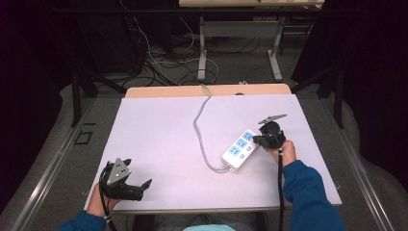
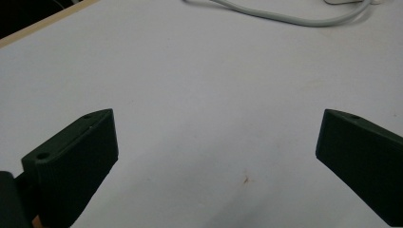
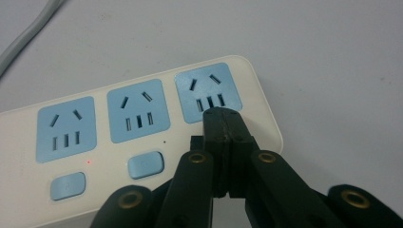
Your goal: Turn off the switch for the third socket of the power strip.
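Power strip (image 1: 240, 149) lay right of centre on the white table (image 1: 159, 139), its grey cord (image 1: 201, 126) running off toward the far edge. Right gripper (image 3: 223, 118), jaws pressed together with nothing between them, had its tip down on the strip beside the end socket (image 3: 207, 90), apparently where that socket's switch would sit. Two blue switch buttons (image 3: 146, 165) showed alongside. Step looked like toggling a switch; next move would need a short, firm downward press. Left gripper (image 1: 126, 184) rested at the near left, jaws spread, empty.
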